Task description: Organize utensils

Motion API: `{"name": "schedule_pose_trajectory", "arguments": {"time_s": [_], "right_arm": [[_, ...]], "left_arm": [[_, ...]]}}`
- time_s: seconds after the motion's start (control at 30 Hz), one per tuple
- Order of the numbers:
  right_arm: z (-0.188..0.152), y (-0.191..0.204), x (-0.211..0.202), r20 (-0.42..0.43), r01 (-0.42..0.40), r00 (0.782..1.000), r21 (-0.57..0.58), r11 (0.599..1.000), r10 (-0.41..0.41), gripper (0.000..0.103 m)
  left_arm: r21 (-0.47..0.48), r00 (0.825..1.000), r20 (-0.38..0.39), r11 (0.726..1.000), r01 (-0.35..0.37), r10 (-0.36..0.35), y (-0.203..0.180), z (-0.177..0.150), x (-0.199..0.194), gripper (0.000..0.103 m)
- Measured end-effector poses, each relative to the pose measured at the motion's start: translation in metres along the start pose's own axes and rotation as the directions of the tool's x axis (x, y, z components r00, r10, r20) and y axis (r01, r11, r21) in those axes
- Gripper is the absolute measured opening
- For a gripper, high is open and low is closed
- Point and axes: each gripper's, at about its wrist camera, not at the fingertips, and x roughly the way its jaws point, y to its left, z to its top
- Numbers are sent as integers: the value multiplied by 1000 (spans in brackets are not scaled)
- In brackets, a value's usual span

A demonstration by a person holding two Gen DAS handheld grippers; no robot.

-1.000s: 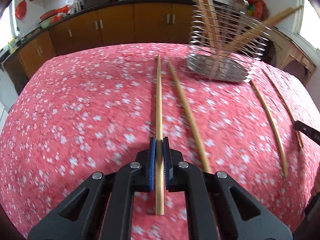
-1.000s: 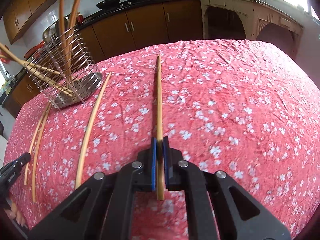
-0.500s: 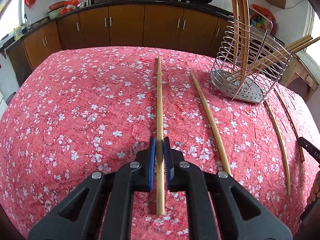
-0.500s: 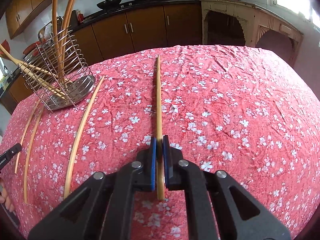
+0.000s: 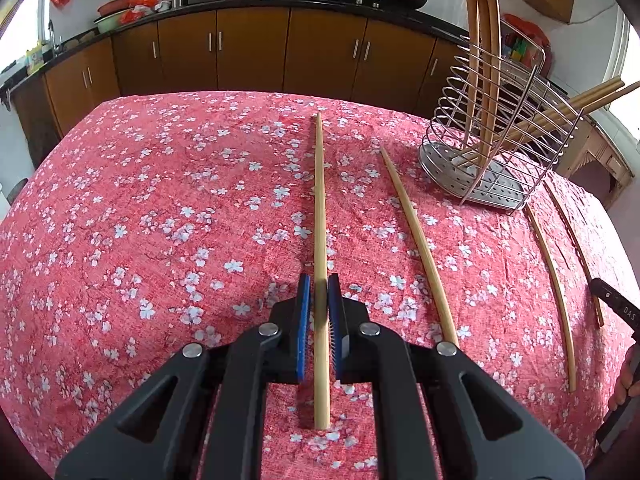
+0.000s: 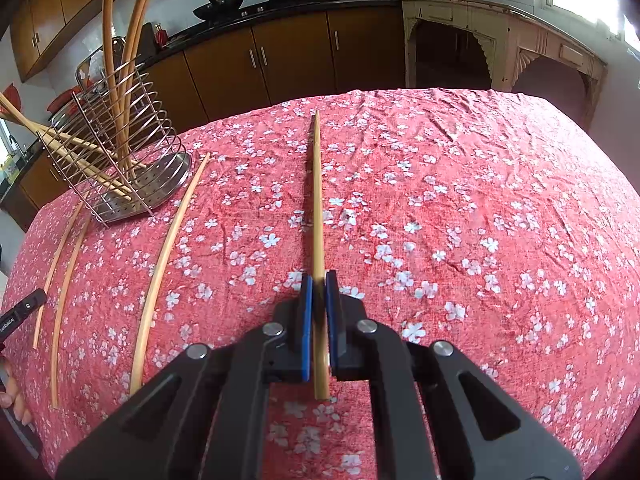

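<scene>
In the left wrist view my left gripper (image 5: 319, 285) is shut on a long bamboo chopstick (image 5: 319, 208) that points away over the red flowered tablecloth (image 5: 160, 220). My right gripper (image 6: 318, 283) is likewise shut on a second chopstick (image 6: 317, 200), held above the cloth. A steel wire utensil holder (image 5: 496, 188) stands at the upper right of the left view and at the upper left of the right view (image 6: 160, 188), with several chopsticks leaning in it. Three loose chopsticks lie on the cloth: one nearest (image 5: 420, 248), two thinner ones (image 5: 554, 288) beyond.
Brown kitchen cabinets (image 5: 248, 48) and a counter with woks run behind the table. A pale carved sideboard (image 6: 500, 36) stands at the right. The other gripper's black tip (image 6: 20, 312) and a hand show at the left edge of the right wrist view.
The left gripper has swung with its chopstick, so the holder now sits farther right and sharp instead of blurred. The right gripper has hardly moved. Both stay shut.
</scene>
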Motion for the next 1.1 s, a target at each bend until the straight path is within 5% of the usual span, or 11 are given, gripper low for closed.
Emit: {"name": "schedule_pose_trajectory", "arguments": {"time_s": [0.67,0.87,1.1], "right_arm": [[0,0,1,-1,-8,1000,10,1000,8,8],[-12,10,-8,-6,30,1000,-62,998,-31,8],[-24,12,-19,-9,36,999,-72,997,-37,8]], "left_arm": [[-7,1000,3,1000,8,-8,0,0,1,10],[89,999,-3,995,-52,52,-18,-9,-3,16],[65,1000,-2,997,-31,31,-19,-21,-12,20]]}}
